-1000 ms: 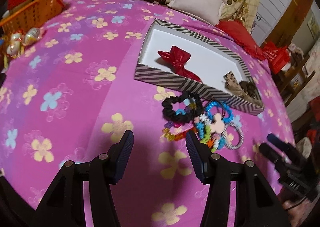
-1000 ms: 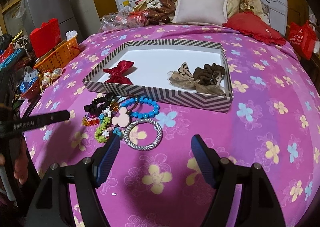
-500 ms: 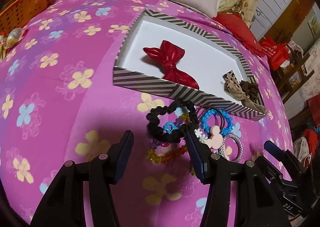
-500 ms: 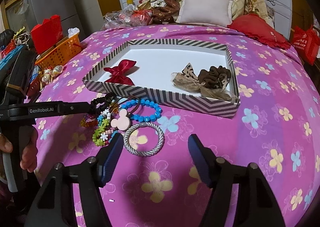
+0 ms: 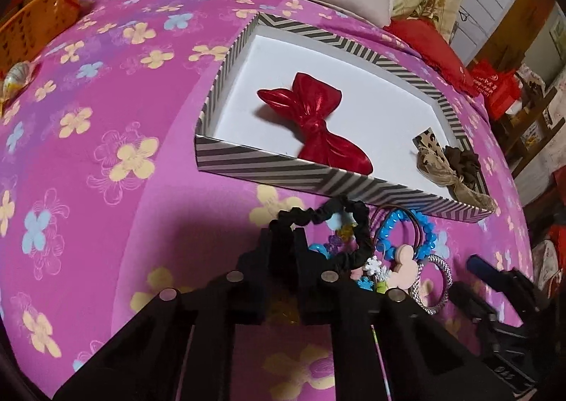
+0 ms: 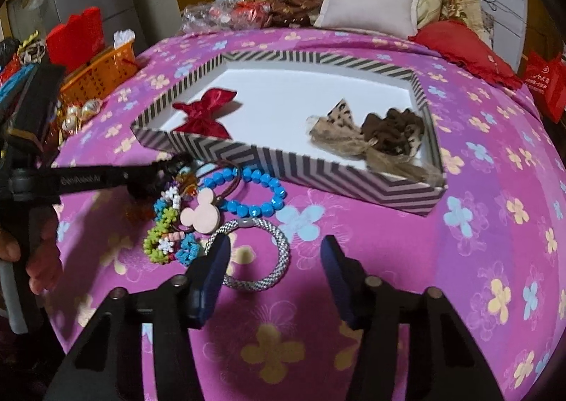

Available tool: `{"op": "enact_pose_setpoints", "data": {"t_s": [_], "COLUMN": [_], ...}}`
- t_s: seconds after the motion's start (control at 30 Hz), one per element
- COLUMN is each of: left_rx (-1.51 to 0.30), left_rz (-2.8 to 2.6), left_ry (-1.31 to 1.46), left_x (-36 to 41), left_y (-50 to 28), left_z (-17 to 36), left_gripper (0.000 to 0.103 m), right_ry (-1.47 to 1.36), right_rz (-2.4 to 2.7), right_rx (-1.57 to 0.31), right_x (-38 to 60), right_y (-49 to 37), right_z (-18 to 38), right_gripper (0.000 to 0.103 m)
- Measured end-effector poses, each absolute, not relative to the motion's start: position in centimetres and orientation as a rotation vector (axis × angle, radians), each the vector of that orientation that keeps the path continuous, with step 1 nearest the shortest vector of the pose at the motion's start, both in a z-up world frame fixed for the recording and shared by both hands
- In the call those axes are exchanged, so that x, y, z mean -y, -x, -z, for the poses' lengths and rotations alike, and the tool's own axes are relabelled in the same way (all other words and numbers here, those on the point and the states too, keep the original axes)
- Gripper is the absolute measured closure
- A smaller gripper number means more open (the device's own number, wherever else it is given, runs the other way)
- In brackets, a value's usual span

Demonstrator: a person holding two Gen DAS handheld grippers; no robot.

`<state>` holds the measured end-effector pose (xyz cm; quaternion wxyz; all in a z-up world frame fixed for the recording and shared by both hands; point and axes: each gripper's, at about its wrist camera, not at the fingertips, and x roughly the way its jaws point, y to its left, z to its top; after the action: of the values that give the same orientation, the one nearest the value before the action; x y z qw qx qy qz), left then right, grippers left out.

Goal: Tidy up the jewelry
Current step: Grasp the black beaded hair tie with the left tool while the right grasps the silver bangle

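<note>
A striped box (image 5: 283, 169) (image 6: 318, 167) lies on the pink floral bed, holding a red bow (image 5: 315, 118) (image 6: 205, 114) and brown fabric hair ties (image 5: 456, 167) (image 6: 382, 135). In front of it lies a pile of jewelry: a black scrunchie (image 5: 353, 220), a blue bead bracelet (image 5: 399, 234) (image 6: 254, 192), a pink mouse-shaped piece (image 5: 403, 268) (image 6: 201, 213) and a silver woven bangle (image 6: 283, 256). My left gripper (image 5: 284, 238) is shut on the black scrunchie at the pile's left edge. My right gripper (image 6: 274, 277) is open over the silver bangle.
An orange basket (image 5: 39, 22) (image 6: 99, 72) stands at the bed's left edge. A white pillow (image 6: 368, 1) and red cushion (image 6: 467, 51) lie behind the box. Wrapped items (image 6: 81, 114) sit near the basket. The bed drops off at the front.
My left gripper moved forward to the pile and closed on the black scrunchie. My right gripper edged closer to the silver bangle, staying open.
</note>
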<state>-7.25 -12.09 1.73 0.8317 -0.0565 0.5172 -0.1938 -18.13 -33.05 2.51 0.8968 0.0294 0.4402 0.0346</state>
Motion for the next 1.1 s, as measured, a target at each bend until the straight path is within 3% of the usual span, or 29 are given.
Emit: {"op": "enact_pose_setpoints", "data": {"t_s": [0.1,0.33,0.37,0.8,1.1], "left_rx": [-1.095,-1.095,-1.092,-1.003,-1.033], "left_rz": [0.408,0.419,0.422,0.428,0.413], "left_ry": [0.123,0.132,0.141,0.162,0.157], "left_x": [11.3,9.6,9.2,6.7,5.6], "left_y": [7.0,7.3,7.4,10.1,12.1], "left_z": [-1.9,-2.4,-2.6,-6.7,-6.1], "left_gripper": [0.103,0.103,0.103,0.103,0.103], "right_ry": [-0.016,0.086,0.089,0.028,0.02], "right_rz": [-0.052,-0.03,-0.027,0.004,0.009], "right_rx": [-0.942,-0.933,-0.932,-0.845,-0.802], "right_x": [32.4,31.5,31.7,33.9,34.3], "right_y": [17.4,17.9,18.2,21.4,22.0], "right_z": [-1.6,-1.1,-1.2,-4.4,-6.3], "right_gripper": [0.054,0.093,0.095,0.095,0.095]}}
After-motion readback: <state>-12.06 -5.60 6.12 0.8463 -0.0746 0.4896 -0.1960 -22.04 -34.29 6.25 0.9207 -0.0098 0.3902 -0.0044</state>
